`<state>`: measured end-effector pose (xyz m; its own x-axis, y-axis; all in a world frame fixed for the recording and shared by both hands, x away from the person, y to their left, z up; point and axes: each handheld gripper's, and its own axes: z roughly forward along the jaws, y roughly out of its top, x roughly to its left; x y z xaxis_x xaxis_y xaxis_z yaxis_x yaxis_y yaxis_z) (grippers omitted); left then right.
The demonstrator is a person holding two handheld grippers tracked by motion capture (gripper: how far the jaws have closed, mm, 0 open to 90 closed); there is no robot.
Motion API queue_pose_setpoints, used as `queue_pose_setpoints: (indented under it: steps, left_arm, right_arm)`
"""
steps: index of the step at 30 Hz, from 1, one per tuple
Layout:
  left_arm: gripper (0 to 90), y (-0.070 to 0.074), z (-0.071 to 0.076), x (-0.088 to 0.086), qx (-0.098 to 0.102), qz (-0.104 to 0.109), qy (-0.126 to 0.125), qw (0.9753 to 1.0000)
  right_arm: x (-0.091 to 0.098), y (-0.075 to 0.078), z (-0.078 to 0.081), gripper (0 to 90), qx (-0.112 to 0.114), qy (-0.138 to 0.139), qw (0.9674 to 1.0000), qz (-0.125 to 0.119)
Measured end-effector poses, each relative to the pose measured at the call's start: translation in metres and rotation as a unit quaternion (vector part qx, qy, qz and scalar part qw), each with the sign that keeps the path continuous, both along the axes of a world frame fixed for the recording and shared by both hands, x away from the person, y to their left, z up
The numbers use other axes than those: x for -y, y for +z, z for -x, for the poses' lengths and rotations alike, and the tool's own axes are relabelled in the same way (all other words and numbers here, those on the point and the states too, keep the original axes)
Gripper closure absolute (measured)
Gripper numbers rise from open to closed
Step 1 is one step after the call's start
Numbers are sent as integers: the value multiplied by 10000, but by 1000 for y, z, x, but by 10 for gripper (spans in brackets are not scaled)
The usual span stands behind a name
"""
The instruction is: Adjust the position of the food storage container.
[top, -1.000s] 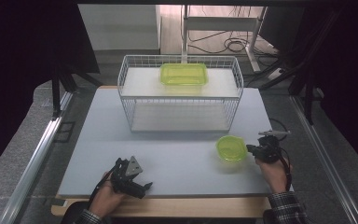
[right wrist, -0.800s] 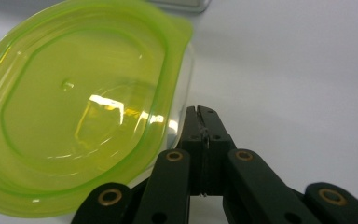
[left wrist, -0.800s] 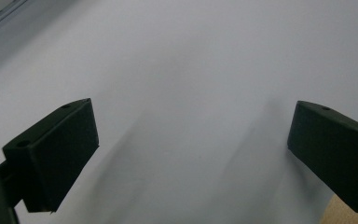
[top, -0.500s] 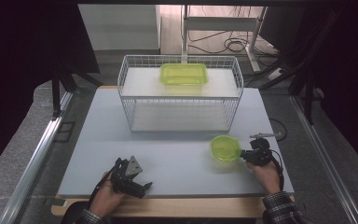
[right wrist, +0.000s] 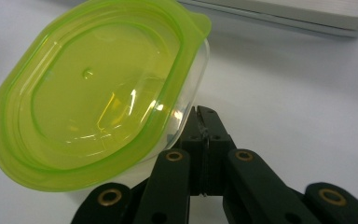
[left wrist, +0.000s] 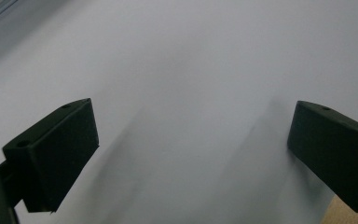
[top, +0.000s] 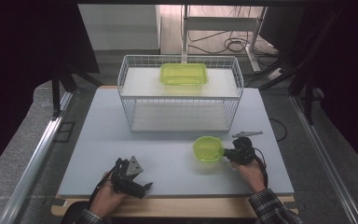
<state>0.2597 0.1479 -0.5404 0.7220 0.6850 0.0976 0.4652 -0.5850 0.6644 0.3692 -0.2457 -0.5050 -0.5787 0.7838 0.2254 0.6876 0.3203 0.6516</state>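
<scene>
A small round clear container with a lime-green lid [top: 208, 149] sits low over the white table [top: 121, 140], right of centre. My right gripper [top: 226, 153] is at its right edge. In the right gripper view the jaws are pressed together at the container's [right wrist: 93, 93] rim, so my right gripper [right wrist: 204, 122] is shut on it and the container tilts. Near the table's front left edge, my left gripper [top: 142, 186] is held by a hand. Its jaws are wide apart over bare table in the left gripper view [left wrist: 191, 140], with nothing between them.
A white wire basket [top: 179, 93] stands at the back middle of the table. A rectangular green-lidded container [top: 183, 73] rests on the white shelf inside it. Metal rails run along both sides of the table, and cables lie on the floor behind.
My right gripper has moved left toward the table's middle, taking the round container with it. The left gripper has stayed where it was.
</scene>
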Motion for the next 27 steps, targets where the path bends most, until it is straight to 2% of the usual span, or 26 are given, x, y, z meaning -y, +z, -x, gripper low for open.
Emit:
queue_pose_setpoints:
  steps: [13,23,27]
  left_arm:
    - [15,0,0,1,-22,-25,-12,10000]
    - [15,0,0,1,-27,-32,-24,10000]
    - [15,0,0,1,-23,-25,-26,10000]
  right_arm:
    - [-35,-4,2,891,-101,486,9983,-319]
    - [-65,-9,4,891,-136,813,9959,-368]
    - [-74,-10,3,891,-79,905,9954,-302]
